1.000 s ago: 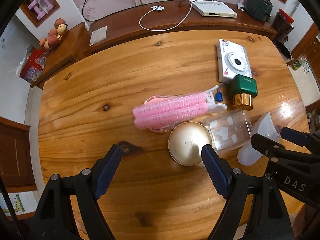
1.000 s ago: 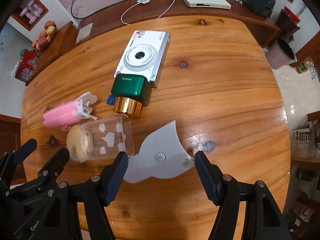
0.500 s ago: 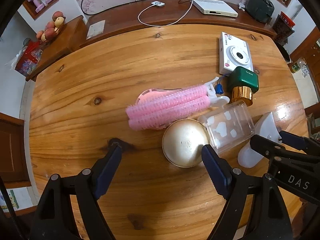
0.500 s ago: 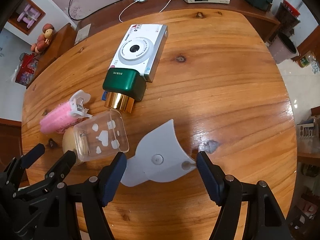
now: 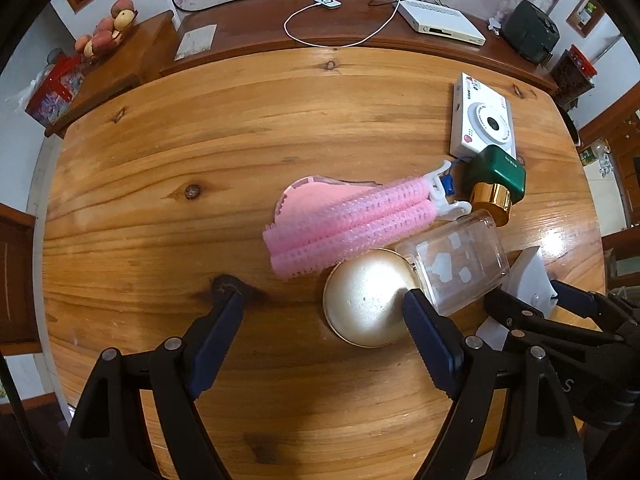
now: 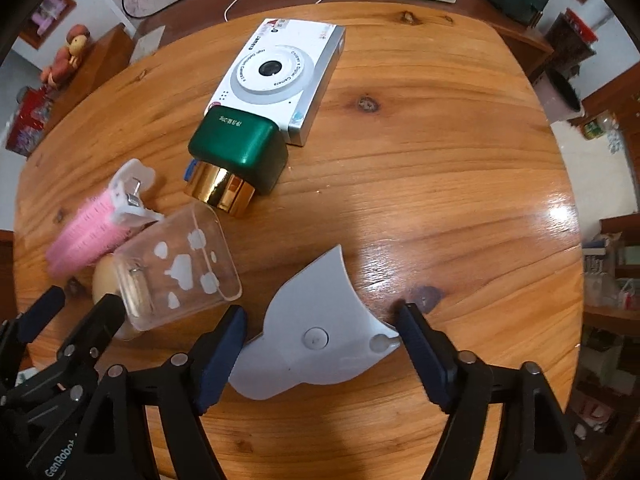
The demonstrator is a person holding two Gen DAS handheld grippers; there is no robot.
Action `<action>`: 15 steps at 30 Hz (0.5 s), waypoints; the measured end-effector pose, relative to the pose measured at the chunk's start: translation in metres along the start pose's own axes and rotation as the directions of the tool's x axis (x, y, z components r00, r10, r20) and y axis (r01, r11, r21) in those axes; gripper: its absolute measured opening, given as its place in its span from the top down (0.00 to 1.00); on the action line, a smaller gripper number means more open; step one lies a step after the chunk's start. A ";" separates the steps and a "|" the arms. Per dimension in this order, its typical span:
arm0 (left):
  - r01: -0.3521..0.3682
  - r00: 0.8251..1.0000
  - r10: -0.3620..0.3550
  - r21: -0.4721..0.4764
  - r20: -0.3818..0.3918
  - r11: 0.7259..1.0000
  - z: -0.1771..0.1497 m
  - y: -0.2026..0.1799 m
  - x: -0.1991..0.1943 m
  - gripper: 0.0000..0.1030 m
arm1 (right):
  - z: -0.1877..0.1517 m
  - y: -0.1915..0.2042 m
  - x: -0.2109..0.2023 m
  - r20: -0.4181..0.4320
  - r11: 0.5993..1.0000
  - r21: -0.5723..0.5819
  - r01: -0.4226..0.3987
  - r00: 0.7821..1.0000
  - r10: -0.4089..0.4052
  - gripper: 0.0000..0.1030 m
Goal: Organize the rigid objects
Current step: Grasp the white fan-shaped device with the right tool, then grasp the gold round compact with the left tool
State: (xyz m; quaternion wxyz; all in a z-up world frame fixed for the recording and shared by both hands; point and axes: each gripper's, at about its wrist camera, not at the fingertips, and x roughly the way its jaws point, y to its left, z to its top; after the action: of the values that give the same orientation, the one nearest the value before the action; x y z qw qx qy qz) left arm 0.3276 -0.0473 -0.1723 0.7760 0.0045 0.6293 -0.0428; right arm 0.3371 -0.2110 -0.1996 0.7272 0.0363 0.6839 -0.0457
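- My left claw is spread wide and holds nothing; its blue fingers hang low over the table.
- The gold dome lies between those fingers, hard against the right one, with a clear gap to the left one.
- The clear jar lies on its side, its mouth at the dome and my right finger's tip in front of its near corner; I cannot tell if they touch.
- Pink rollers lie slantwise just beyond the dome, over a pink disc, with a white clip at their far end.
- My right claw is also wide and grips nothing.
- The grey plate lies flat between its fingers; its right corner is at the right finger, and its left edge is just beside the left one.
- Beyond it, the green bottle with a gold cap lies on its side, its base against the white camera.
- The camera lies face up, lens skyward.
- In the right view, the jar sits left of the plate, close but apart.
- My left claw shows at that view's lower left, by the jar.
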 end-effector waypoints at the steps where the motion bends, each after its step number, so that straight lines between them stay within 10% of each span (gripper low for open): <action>1: 0.001 1.000 -0.001 0.003 -0.001 1.000 0.000 -0.002 0.000 0.18 | -0.001 0.002 0.000 0.002 1.000 -0.005 0.002 1.000 -0.002 0.30; 15: 0.014 0.999 -0.014 -0.012 -0.044 1.000 -0.001 -0.015 0.015 0.16 | -0.009 -0.029 -0.002 0.003 1.000 -0.012 -0.019 1.000 0.019 0.37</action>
State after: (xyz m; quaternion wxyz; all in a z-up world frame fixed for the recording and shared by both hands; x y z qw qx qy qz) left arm 0.3287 -0.0633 -0.1868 0.7616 -0.0034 0.6465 -0.0445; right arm 0.3250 -0.2392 -0.1979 0.7290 0.0385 0.6825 -0.0347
